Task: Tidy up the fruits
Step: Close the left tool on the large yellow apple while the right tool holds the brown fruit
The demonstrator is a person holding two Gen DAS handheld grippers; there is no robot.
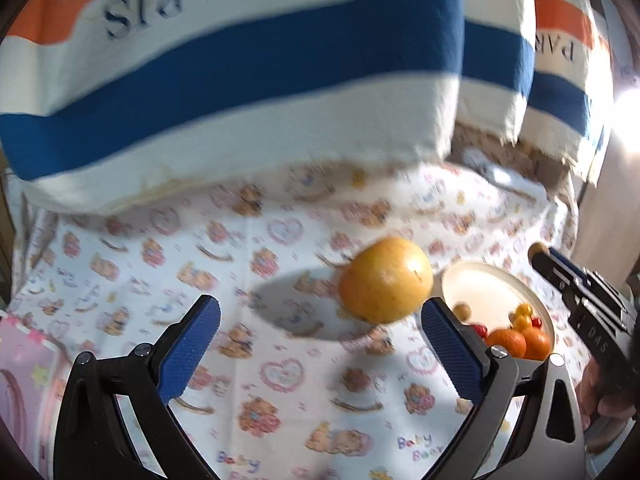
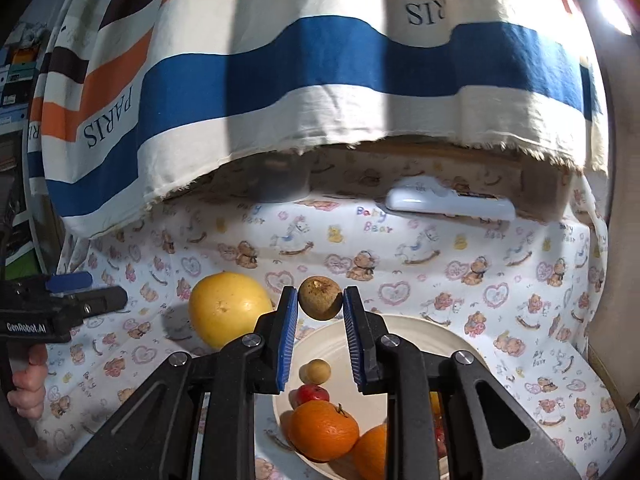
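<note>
Your right gripper (image 2: pixel 320 300) grips a small brown fruit (image 2: pixel 320 298) above the plate (image 2: pixel 420 332); your left gripper (image 1: pixel 320 344) is wide open near the grapefruit (image 1: pixel 386 280).

Glare blazes at the upper right, the left wrist view is motion-blurred, and fisheye edges curve darkly.

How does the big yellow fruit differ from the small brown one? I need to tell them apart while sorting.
The big yellow fruit is far larger than the small brown fruit. The yellow one is smooth and bright; the brown one is dull and speckled. The yellow one rests on the printed cloth beside the plate; the brown one is pinched in the right gripper above it. Both are roundish.
</note>
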